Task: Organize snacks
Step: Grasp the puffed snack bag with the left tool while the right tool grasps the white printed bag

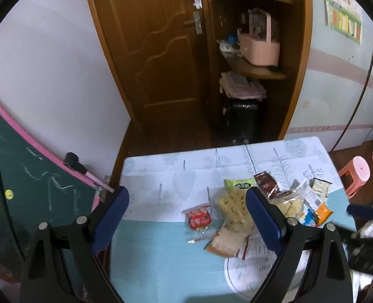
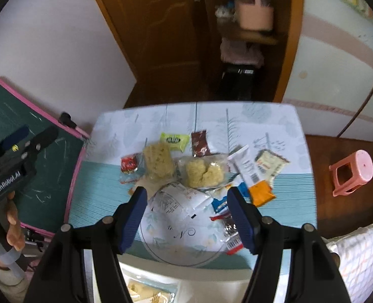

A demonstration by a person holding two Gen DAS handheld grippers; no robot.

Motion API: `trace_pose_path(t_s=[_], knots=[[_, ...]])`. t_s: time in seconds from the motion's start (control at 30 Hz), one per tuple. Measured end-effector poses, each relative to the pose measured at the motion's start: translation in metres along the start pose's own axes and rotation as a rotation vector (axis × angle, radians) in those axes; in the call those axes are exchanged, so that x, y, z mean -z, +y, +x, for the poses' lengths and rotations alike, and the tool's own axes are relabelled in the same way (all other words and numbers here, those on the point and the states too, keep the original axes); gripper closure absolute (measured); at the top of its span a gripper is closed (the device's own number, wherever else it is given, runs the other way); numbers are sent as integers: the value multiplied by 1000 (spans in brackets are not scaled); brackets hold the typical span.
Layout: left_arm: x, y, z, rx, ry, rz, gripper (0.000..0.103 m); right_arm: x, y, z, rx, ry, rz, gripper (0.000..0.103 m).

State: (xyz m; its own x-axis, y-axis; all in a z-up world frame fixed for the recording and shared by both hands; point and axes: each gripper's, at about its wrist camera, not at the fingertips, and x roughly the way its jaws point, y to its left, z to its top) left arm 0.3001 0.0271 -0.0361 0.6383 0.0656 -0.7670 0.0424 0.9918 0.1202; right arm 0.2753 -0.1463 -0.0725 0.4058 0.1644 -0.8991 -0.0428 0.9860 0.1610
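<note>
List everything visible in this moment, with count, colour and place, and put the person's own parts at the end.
table: one, teal and white cloth, centre
noodle packs: two, pale yellow, clear wrap, mid-table
green packet: one, behind the left noodle pack
dark red packet: one, right of the green one
red packet: one, left of the noodles
orange packet: one, right side of the pile
white tube: one, right of the noodles
stool: one, pink, floor right of the table
chalkboard: one, green, pink frame, left
pink basket: one, on the shelf
left gripper: open, empty, above the table
right gripper: open, empty, above the pile
hand: one, holding the left gripper's handle
</note>
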Motion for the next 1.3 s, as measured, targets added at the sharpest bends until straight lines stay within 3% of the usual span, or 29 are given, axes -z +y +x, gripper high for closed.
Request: trace_pose_path(t_s=[0.23,0.43,0.5,0.73,0.77,0.83,0.9,1.0,1.2,1.3], knots=[[16,-32,76,-7,92,53,10,14,-12,87,-77,180,85,37],[29,-51,100,-18,111,103,10,27,-21,134,-106,274,156,37],[31,-53,103,-13,118,105,10,29,-21,142,-153,290,181,37],[34,-64,125,32,177,65,10,35,-22,157,-293,332,284,37],[36,-67,130,40,190,58,10,38,-23,160,-314,337,296,39],[39,-73,140,50,217,53,10,41,-23,159,-339,326,299,57],[43,-78,149,53,241,55,10,45,-22,155,-324,310,277,64],[47,-86,165,46,280,57,10,51,-20,142,-274,280,225,67],[50,-89,193,35,349,3,10,65,-27,115,-218,243,167,68],[54,-88,206,52,389,-21,18,69,-31,106,-219,236,171,68]])
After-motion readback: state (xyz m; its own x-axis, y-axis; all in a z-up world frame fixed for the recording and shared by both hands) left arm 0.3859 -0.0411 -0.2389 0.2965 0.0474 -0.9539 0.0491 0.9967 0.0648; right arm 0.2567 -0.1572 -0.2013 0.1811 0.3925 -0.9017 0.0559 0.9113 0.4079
